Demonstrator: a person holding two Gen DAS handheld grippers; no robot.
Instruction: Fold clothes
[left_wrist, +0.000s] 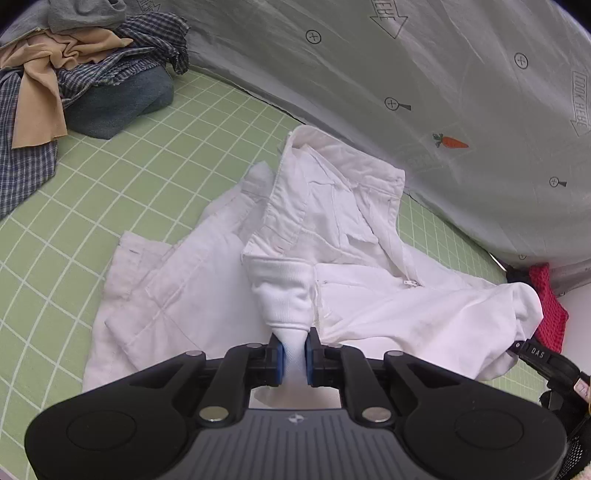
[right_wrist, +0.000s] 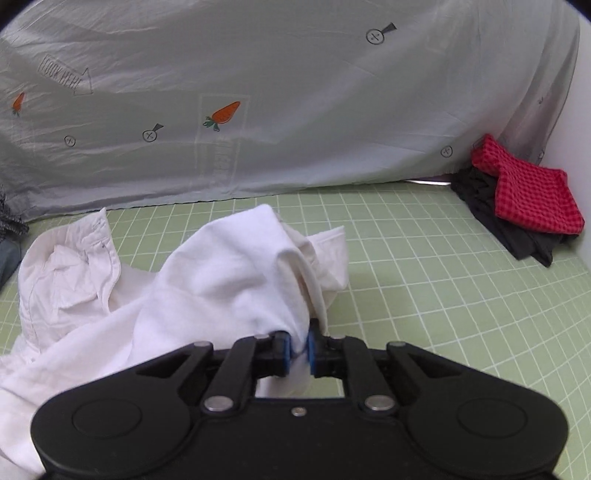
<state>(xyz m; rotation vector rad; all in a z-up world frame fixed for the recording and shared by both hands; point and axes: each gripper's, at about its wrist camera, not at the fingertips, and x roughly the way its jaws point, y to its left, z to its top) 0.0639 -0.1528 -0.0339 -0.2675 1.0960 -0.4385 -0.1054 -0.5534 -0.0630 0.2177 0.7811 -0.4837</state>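
A white jacket (left_wrist: 314, 240) lies crumpled on the green grid mat (left_wrist: 147, 155), its collar toward the grey sheet. My left gripper (left_wrist: 294, 356) is shut on the jacket's ribbed white cuff (left_wrist: 284, 295), pulled into a cone between the blue pads. My right gripper (right_wrist: 298, 350) is shut on another part of the same white jacket (right_wrist: 229, 266), which bunches up in a raised hump in front of it. The right gripper's black body also shows at the right edge of the left wrist view (left_wrist: 546, 360).
A pile of unfolded clothes (left_wrist: 74, 74), plaid, tan, grey and blue, sits at the mat's far left. A folded red checked cloth on a black garment (right_wrist: 528, 199) lies at the far right corner. A grey carrot-print sheet (right_wrist: 295, 92) hangs behind.
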